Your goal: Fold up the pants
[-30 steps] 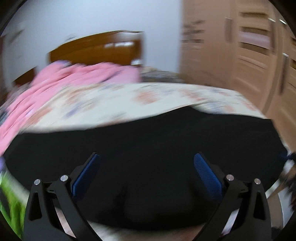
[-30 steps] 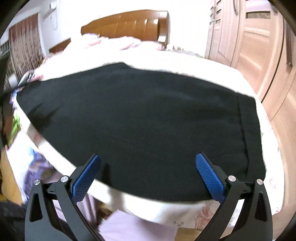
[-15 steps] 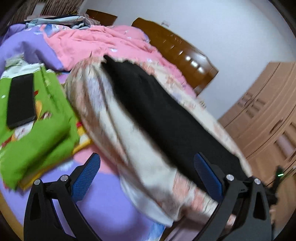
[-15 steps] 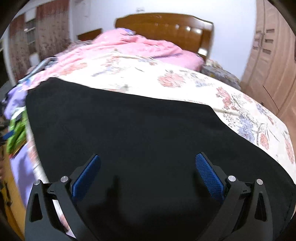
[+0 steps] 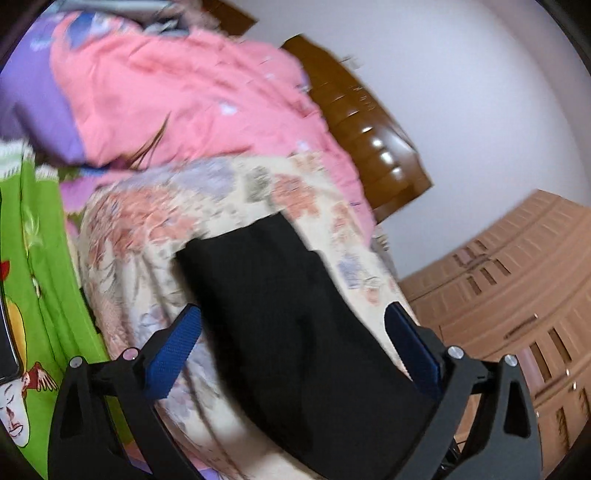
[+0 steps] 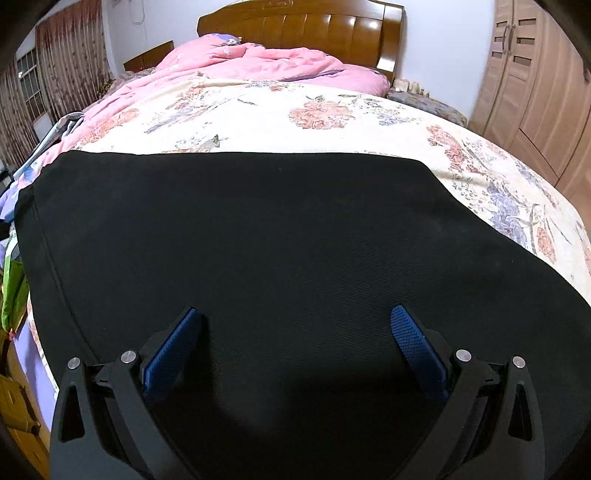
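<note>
One pair of black pants [image 6: 295, 258] fills the frame's lower half, flat on one floral bedspread [image 6: 332, 110]. Two grippers, left gripper [image 5: 293, 332] and right gripper [image 6: 295, 332], hover spread wide, grasping nothing.

I'm looking at a bed [image 6: 280, 122] with a wooden headboard [image 6: 303, 29] at the far end. A cream floral cover [image 6: 369, 122] spreads over most of the mattress, and the black pants [image 6: 280, 240] lie flat on it at the near end, reaching almost from the left edge to the right. A crumpled pink quilt [image 6: 258, 61] is heaped at the far side by the headboard and runs down the left edge. From my left camera (blurred) a green printed cloth [image 5: 44, 258] lies just left of the floral cover [image 5: 155, 236], with the pants [image 5: 280, 314] on top
</note>
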Motion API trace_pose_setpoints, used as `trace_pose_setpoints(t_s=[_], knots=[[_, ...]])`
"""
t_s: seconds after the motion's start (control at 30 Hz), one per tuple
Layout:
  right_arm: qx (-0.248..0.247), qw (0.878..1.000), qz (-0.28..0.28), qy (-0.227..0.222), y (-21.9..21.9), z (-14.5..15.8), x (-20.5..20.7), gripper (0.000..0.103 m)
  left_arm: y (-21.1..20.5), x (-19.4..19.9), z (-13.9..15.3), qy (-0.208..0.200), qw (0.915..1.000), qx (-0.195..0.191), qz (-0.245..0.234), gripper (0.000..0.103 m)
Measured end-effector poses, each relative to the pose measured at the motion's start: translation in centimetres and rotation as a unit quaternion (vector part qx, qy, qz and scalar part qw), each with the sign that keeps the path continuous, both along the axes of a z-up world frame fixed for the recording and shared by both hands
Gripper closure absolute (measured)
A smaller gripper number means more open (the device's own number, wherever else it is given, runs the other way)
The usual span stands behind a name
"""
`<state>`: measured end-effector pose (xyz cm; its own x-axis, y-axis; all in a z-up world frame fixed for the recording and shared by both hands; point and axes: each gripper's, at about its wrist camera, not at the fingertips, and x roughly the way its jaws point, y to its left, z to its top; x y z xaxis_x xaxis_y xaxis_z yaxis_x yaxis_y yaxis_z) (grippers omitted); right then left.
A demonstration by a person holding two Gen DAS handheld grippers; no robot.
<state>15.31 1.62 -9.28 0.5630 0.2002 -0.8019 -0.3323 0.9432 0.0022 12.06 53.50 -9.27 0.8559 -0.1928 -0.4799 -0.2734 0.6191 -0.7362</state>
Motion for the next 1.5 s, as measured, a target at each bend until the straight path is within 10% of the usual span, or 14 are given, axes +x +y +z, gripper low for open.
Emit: trace_pose_setpoints(t_s=[0.33,0.47,0.63,0.77,0.97,1.17,1.3,1.37,1.5], knots=[[-0.004,1.0,0.002,-0.002,0.2,0.0,0.0,0.004,2.3,1.3,-1.9,-0.017,0.9995,-0.025,0.005,0.026],[-0.004,1.0,0.003,-0.002,0.2,0.0,0.0,0.004,2.3,1.8,-2.7,0.01,0.9999,0.001,0.006,0.08],[-0.003,1.0,0.004,-0.001,0.2,0.0,0.0,0.004,0.3,0.1,-1.2,-0.02,0.9973,0.061,0.037,0.09],[0.036,0.999,0.003,-0.004,-0.7,0.3,0.0,0.004,-10.5,-1.7,6.7,-0.078,0.9644,0.252,0.02,0.09],[0.194,0.978,-0.047,-0.055,-6.0,2.2,-1.0,0.004,-31.3,-3.5,8.9,-0.157,0.9137,0.336,-0.165,0.09],[0.323,0.937,-0.094,-0.092,-11.5,2.8,-2.2,0.004,-42.5,-1.5,0.0,-0.085,0.885,0.317,-0.33,0.076],[0.37,0.922,-0.095,-0.069,-12.8,2.2,-1.8,0.004,-41.5,-5.7,1.4,-0.155,0.8765,0.338,-0.306,0.002],[0.389,0.915,-0.091,-0.061,-13.0,2.2,-1.7,0.004,-38.9,-8.9,2.8,-0.193,0.8779,0.351,-0.262,0.002],[0.409,0.91,-0.065,-0.01,-11.9,2.6,-2.4,0.004,-33.6,-11.8,2.2,-0.133,0.8872,0.402,-0.183,0.002]])
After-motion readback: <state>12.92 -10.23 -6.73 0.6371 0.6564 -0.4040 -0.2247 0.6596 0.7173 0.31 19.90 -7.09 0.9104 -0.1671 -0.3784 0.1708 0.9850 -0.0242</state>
